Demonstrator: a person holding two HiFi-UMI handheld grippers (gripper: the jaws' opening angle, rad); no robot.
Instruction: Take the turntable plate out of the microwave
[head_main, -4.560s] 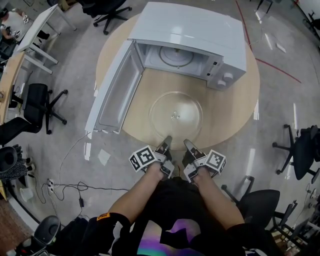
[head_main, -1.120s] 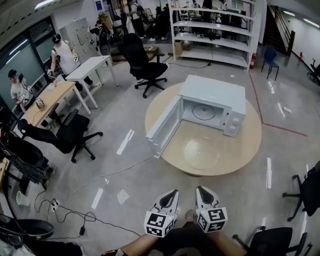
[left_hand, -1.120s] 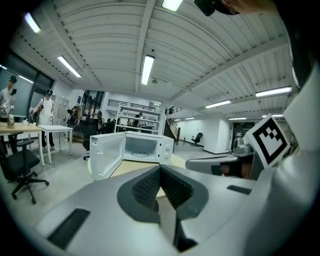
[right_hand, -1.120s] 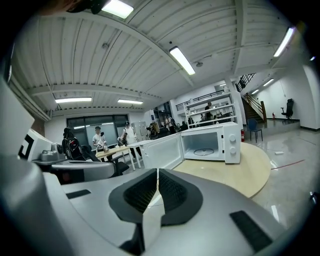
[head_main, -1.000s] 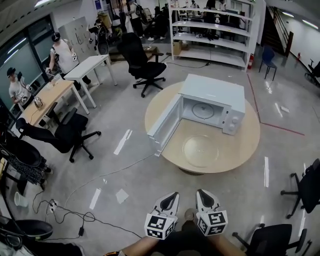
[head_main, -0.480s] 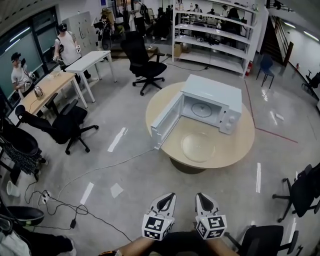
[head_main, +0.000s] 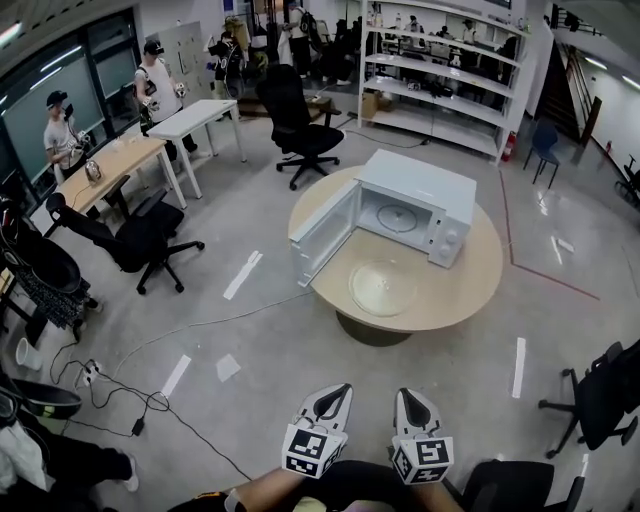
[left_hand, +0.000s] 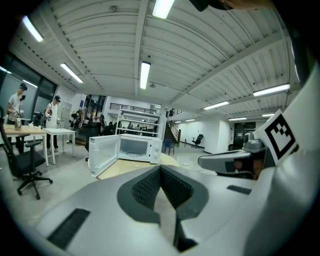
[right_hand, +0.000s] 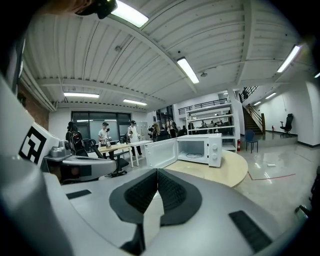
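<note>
The clear glass turntable plate lies flat on the round wooden table, just in front of the white microwave. The microwave door hangs wide open to the left, and the roller ring shows inside the cavity. Both grippers are held close to my body, well back from the table. My left gripper is shut and holds nothing; my right gripper is shut too. In the left gripper view the jaws meet, with the microwave far off. The right gripper view shows the same.
Black office chairs stand behind the table, at the left and at the right edge. Desks with people beside them are at the far left. Shelving lines the back. Cables trail across the floor at the left.
I have backed away from the table, so the microwave and plate look smaller and farther. Both grippers stay shut and empty near my body. The plate has not moved.
</note>
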